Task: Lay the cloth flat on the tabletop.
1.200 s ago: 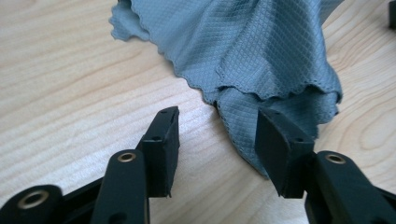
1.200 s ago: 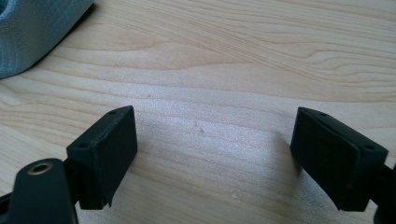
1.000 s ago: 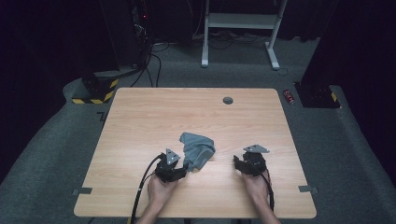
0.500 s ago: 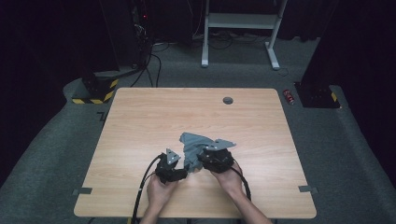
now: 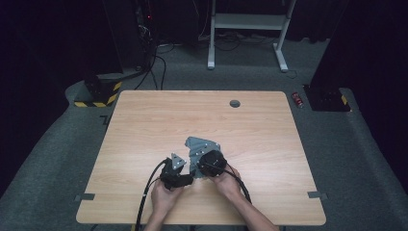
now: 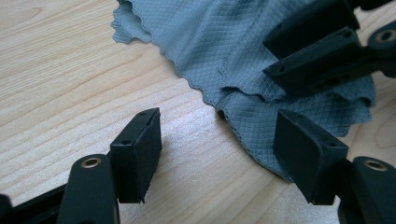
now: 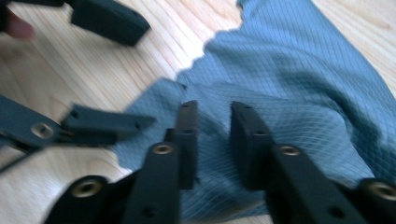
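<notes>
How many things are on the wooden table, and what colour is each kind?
Grey-blue cloth: 1
Black grippers, left gripper and right gripper: 2
Dark round hole in the table, near its far edge: 1
Total: 4

Bare tabletop (image 5: 144,134) lies open left of and beyond both tongs; between the left tongs (image 5: 183,169) and right tongs (image 5: 201,166), only a narrow gap over the cloth (image 5: 199,146).
</notes>
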Available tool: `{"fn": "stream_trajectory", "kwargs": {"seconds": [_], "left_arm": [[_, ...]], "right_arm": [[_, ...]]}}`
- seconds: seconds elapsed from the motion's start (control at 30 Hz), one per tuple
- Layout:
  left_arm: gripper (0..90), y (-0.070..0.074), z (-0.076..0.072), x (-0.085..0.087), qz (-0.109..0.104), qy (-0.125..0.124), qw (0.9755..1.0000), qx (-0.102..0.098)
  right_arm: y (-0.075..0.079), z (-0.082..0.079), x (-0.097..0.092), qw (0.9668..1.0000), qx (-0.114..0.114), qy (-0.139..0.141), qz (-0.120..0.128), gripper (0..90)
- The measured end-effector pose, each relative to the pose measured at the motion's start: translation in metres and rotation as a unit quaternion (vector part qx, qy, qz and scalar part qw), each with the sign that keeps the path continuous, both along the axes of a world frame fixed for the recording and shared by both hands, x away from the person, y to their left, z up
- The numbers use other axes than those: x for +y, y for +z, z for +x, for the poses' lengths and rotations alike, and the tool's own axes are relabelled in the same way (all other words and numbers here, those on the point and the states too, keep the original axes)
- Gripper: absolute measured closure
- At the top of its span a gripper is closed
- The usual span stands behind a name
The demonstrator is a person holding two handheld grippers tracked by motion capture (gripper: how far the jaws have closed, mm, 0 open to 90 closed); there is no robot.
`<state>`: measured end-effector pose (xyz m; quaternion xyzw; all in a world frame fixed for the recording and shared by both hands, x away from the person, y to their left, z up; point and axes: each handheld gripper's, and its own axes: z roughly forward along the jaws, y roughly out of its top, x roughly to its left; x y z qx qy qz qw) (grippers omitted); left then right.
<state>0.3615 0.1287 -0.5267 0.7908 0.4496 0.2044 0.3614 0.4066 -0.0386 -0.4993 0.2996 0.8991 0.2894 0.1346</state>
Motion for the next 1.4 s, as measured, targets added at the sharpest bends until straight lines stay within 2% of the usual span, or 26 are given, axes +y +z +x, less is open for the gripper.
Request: {"fn": "stream_trajectory", "kwargs": {"seconds": [0.13, 0.27, 0.37, 0.4, 0.53, 0.6, 0.73, 0.8, 0.83, 0.97, 1.1, 1.2, 1.4], "left_arm": [[32.7, 0.0, 0.0, 0.0, 0.0, 0.001, 1.0, 0.0], [32.7, 0.0, 0.0, 0.0, 0.0, 0.001, 1.0, 0.001], [32.6, 0.0, 0.0, 0.0, 0.0, 0.0, 1.0, 0.001], [32.7, 0.0, 0.0, 0.0, 0.0, 0.001, 1.0, 0.001], [32.7, 0.0, 0.0, 0.0, 0.0, 0.0, 1.0, 0.0], [32.7, 0.0, 0.0, 0.0, 0.0, 0.002, 1.0, -0.001], [32.6, 0.0, 0.0, 0.0, 0.0, 0.002, 1.0, 0.0], [32.6, 0.0, 0.0, 0.0, 0.001, 0.002, 1.0, 0.0], [32.6, 0.0, 0.0, 0.0, 0.0, 0.002, 1.0, -0.001], [32.6, 0.0, 0.0, 0.0, 0.0, 0.002, 1.0, 0.0], [32.6, 0.0, 0.0, 0.0, 0.001, 0.002, 1.0, 0.0], [32.8, 0.0, 0.0, 0.0, 0.001, 0.002, 1.0, 0.0], [32.8, 0.0, 0.0, 0.0, 0.0, 0.002, 1.0, -0.001]], "right_arm": [[0.0, 0.002, -0.007, 1.0, -0.003, -0.003, -0.002, 89.5], [0.005, 0.001, -0.016, 0.9998, -0.014, -0.012, 0.011, 89.7], [0.01, -0.004, -0.016, 0.9996, -0.017, 0.001, 0.024, 81.8], [0.011, -0.006, -0.012, 0.9993, -0.024, 0.015, 0.027, 78.4], [0.009, -0.009, 0.0, 0.9989, -0.018, 0.037, 0.023, 72.0], [0.002, -0.006, 0.007, 0.9992, -0.012, 0.036, 0.012, 68.9], [-0.002, 0.0, 0.007, 0.9997, 0.002, 0.022, 0.01, 66.7], [-0.003, 0.002, 0.007, 0.9998, 0.004, 0.019, 0.001, 70.5], [-0.005, 0.002, 0.006, 0.9998, 0.006, 0.015, -0.008, 79.0], [-0.004, 0.002, 0.004, 0.9998, -0.003, 0.016, -0.007, 87.2], [0.004, 0.0, -0.001, 0.9998, -0.017, 0.01, 0.008, 88.7], [0.01, -0.001, -0.006, 0.9994, -0.031, 0.01, 0.01, 88.9], [0.023, -0.005, -0.027, 0.9981, -0.054, -0.013, 0.028, 89.0]]}}
